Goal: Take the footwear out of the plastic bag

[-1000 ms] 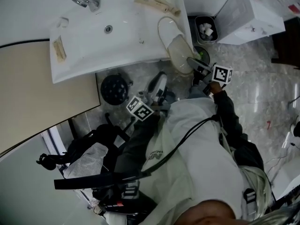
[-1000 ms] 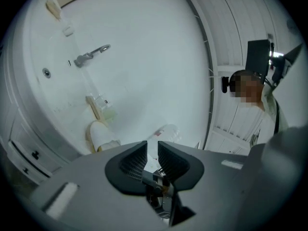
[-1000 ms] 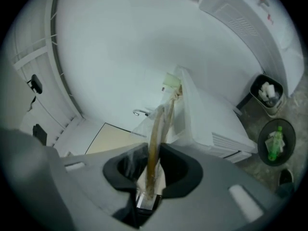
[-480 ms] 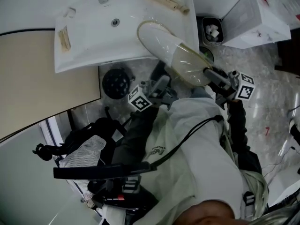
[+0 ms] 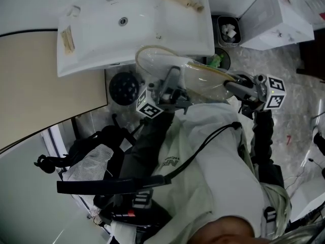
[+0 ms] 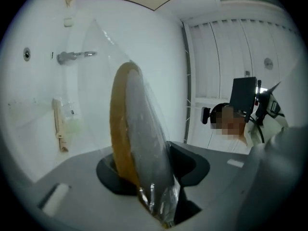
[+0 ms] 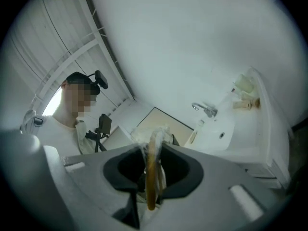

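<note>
Both grippers had the bagged slipper [image 5: 167, 64] between their jaws. The right gripper [image 7: 150, 179] was clamped narrow on the tan sole edge through the film. The left gripper [image 6: 154, 186] jaws were closing on the other end, with sole and crumpled plastic between them. The slipper hung in the air just off the front edge of the sink [image 5: 137, 29], long axis running gripper to gripper, one end each. The plastic bag [image 5: 216, 79] covered it fully. No readable print on either.

Head view steeply downward, gripper views close-up looking outward, all sharing the sink [image 5: 101, 39].
</note>
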{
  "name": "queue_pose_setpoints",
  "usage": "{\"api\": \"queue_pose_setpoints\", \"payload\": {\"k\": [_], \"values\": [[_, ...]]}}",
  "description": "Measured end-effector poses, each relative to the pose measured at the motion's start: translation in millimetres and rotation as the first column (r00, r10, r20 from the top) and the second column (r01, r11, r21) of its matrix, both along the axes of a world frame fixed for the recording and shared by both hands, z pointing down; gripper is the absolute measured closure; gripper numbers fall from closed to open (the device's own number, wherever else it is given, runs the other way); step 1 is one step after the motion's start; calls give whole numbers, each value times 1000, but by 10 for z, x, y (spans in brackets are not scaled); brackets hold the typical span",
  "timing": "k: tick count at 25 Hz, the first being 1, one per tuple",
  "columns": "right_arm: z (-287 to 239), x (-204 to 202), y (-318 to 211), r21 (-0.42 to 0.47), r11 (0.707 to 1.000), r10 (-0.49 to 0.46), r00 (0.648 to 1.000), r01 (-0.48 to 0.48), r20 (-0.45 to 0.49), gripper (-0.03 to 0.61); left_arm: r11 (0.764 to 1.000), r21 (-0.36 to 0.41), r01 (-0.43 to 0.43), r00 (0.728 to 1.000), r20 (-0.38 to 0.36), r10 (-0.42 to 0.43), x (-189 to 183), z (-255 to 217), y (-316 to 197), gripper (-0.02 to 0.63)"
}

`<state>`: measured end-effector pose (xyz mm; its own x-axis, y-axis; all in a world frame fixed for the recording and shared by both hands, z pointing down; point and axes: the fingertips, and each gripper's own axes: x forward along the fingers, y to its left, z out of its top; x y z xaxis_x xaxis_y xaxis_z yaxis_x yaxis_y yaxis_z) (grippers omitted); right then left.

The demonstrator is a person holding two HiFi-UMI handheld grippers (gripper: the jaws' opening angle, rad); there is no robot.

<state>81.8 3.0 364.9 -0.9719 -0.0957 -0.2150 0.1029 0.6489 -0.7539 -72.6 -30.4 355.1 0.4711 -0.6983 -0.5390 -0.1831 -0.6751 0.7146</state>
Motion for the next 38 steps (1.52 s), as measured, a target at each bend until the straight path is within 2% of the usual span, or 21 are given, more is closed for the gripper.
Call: {"api": "queue_pose_setpoints", "payload": {"k": [1, 3, 5, 7, 9, 14, 17, 20, 22, 24, 27, 31, 35, 38], "values": [[-40, 6, -24, 16, 999, 27, 999, -28, 27, 497, 1000, 2, 8, 1000, -17, -8, -20, -16, 7, 461], [-145, 55, -72, 104, 986, 124, 988, -133, 86, 497, 1000, 12, 28, 998, -59, -27, -59, -68, 29, 478], [-270, 145, -131, 230, 932, 254, 957, -281, 142, 495, 998, 26, 52, 992, -119, -48, -131, -153, 49, 498], [-374, 219, -173, 305, 881, 323, 931, -361, 170, 494, 997, 41, 68, 982, -181, -60, -210, -304, 50, 505], [-462, 275, -174, 346, 859, 341, 926, -377, 161, 492, 994, 53, 100, 971, -225, -86, -319, -436, 52, 509], [-657, 485, -146, 450, 772, 445, 888, -448, 120, 492, 971, 47, 233, 923, -325, -205, -746, -534, 77, 512], [-688, 368, -70, 527, 740, 464, 885, -418, 51, 492, 967, 48, 249, 913, -343, -218, -795, -571, 97, 512], [-656, 141, 21, 613, 713, 448, 893, -339, -27, 492, 970, 40, 240, 910, -357, -211, -719, -576, 98, 512], [-586, 61, 26, 617, 727, 429, 901, -302, -65, 492, 973, 35, 227, 906, -373, -198, -644, -579, 104, 512], [-522, 80, -13, 585, 750, 432, 898, -310, -78, 492, 976, 32, 217, 902, -389, -188, -583, -571, 134, 513], [-447, 185, -50, 537, 776, 440, 894, -333, -82, 492, 977, 35, 211, 903, -389, -181, -524, -566, 188, 512], [-378, 208, -79, 464, 822, 406, 911, -330, -71, 492, 975, 34, 220, 902, -388, -190, -513, -554, 224, 512], [-256, 183, -136, 440, 840, 397, 912, -317, -101, 492, 974, 19, 225, 898, -392, -199, -518, -512, 237, 513], [-262, 147, -99, 418, 856, 366, 928, -304, -74, 493, 972, 23, 236, 895, -394, -208, -554, -516, 276, 514]]}}
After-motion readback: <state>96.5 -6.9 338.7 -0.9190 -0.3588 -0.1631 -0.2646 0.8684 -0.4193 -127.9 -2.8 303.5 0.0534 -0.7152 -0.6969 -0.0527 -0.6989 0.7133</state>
